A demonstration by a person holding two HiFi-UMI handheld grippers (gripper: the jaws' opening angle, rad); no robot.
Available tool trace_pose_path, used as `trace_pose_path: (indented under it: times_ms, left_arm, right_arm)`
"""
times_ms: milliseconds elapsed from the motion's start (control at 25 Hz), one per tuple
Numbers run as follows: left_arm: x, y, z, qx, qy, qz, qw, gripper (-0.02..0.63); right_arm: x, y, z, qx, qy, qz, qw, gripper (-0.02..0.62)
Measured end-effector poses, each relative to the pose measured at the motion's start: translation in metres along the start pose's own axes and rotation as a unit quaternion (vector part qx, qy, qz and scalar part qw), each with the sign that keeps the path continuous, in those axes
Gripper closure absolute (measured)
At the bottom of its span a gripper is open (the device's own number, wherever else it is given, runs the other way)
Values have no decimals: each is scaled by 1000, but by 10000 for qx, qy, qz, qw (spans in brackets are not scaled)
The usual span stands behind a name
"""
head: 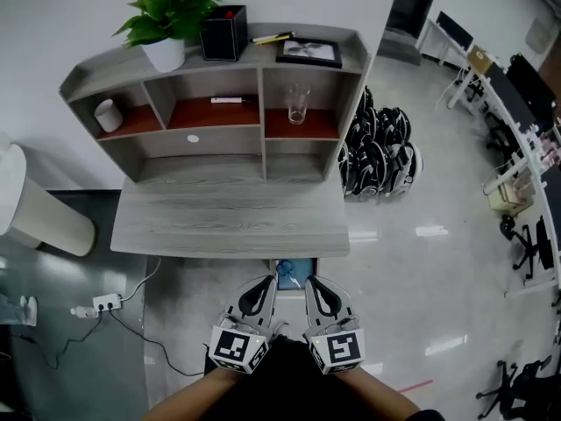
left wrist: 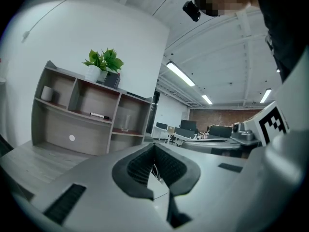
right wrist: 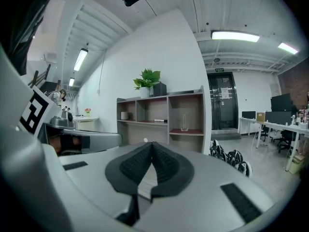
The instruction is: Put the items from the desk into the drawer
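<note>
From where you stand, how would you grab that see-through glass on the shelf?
Around its middle, coming level from the front. The glass stands upright in the right cubby, a board close above it, so reaching from overhead looks blocked; its tall sides suit a sideways pinch.

Bright, even interior light comes from ceiling strip lamps (right wrist: 235, 35), visible in both gripper views. In the head view the glossy floor (head: 412, 279) carries pale glare patches right of centre, and the desk (head: 228, 222) is evenly lit. Shadows are soft. Gripper views show strong fisheye curvature, black corners and a slightly soft foreground.
</note>
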State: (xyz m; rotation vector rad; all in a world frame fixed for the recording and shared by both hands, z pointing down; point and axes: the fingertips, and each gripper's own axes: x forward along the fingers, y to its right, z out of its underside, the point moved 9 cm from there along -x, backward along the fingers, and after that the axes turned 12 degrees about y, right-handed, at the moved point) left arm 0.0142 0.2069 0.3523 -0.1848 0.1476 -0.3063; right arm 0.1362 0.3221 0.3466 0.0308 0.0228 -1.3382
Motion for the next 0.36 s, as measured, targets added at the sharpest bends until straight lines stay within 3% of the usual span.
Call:
trace_pose_path:
  times_ms: [360]
  left_arm:
    - [1,5,-2,-68,62,-76,9999,592]
  right_arm:
    - [-19,7,-15,-366,24,-121,9993,577]
